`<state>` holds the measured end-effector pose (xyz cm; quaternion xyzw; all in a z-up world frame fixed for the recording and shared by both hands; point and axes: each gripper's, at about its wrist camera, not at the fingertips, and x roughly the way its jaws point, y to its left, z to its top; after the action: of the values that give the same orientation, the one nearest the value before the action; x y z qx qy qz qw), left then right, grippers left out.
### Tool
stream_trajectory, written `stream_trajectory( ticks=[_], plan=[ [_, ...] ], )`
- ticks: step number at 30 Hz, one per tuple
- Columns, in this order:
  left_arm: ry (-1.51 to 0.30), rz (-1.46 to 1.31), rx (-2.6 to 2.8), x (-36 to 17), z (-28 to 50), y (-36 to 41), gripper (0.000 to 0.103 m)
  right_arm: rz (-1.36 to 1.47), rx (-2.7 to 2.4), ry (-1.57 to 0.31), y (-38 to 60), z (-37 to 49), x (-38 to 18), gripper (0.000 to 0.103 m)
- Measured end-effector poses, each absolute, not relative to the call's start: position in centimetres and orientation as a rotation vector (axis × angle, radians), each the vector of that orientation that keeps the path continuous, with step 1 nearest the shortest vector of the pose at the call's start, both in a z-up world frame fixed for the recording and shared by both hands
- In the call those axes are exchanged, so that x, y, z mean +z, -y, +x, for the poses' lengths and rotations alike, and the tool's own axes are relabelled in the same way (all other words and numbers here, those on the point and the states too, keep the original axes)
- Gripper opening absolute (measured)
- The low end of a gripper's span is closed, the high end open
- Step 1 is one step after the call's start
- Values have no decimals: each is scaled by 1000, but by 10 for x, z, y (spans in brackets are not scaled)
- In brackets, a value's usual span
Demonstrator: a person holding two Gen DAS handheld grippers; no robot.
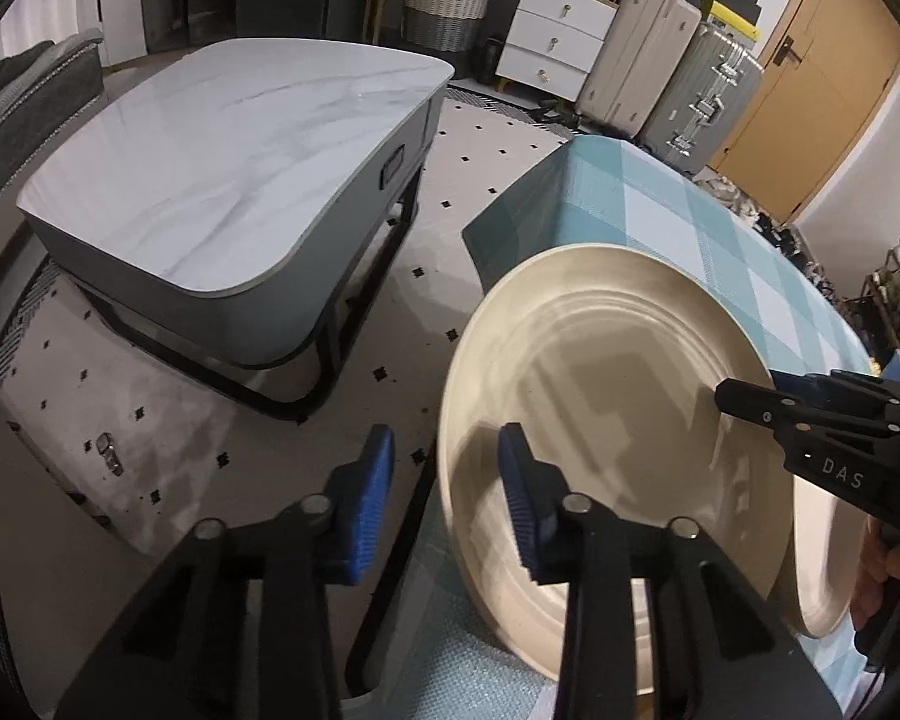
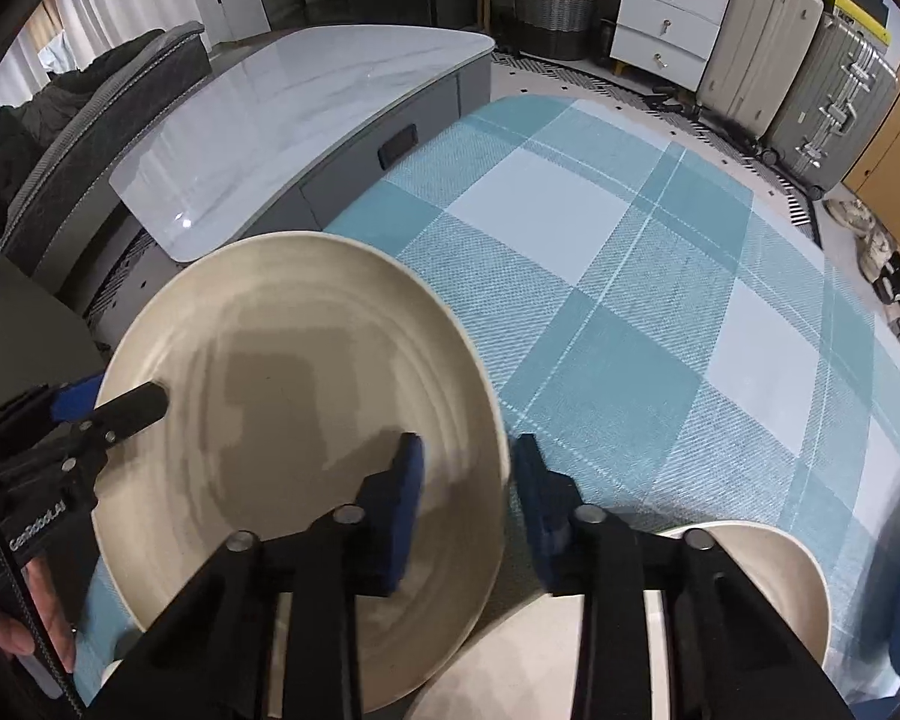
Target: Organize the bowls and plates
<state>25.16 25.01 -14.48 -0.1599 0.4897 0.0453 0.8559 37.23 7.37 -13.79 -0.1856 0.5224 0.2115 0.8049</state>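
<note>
Both grippers are flanking one cream plate [image 1: 618,420], which is sitting tilted above the tabletop [image 2: 630,240] with its ringed face turned up toward the cameras. Left gripper [image 1: 447,498] is standing with its jaws apart: in its own view the plate's left rim is passing through the gap between the two blue pads, the right-hand pad lying over the plate's face and the left-hand pad hanging outside the rim, over the floor; whether either pad is touching the plate cannot be told. Right gripper [image 2: 468,504] is likewise standing with its jaws apart astride the plate's opposite rim, its left-hand pad over the face and its right-hand pad beyond the edge, above the checked blue cloth; contact here cannot be told either. Seen from the left wrist camera, the right gripper is reaching in from the right with one dark finger lying over the plate's face; seen from the right wrist camera, the left gripper is doing the same from the left. A second plate [image 2: 750,576] of the same cream colour is lying below and to the right of the right gripper, partly under its body, and is showing just beyond the first plate's right edge in the left wrist view.
</note>
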Motion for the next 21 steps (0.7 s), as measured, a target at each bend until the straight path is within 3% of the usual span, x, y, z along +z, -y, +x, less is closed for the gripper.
stream_trajectory(
  ticks=[2, 6, 21],
  plan=[
    [-1030, -336, 76, -144, 251, -249, 22, -411, 448, -1115, -75, 372, -137, 26],
    [-1050, -351, 38, -143, 253, -249, 15, -421, 442, -1107, -76, 371, -135, 22],
    [-1112, -361, 68, -141, 254, -255, 14, -382, 456, -1120, -76, 369, -130, 16]
  ],
)
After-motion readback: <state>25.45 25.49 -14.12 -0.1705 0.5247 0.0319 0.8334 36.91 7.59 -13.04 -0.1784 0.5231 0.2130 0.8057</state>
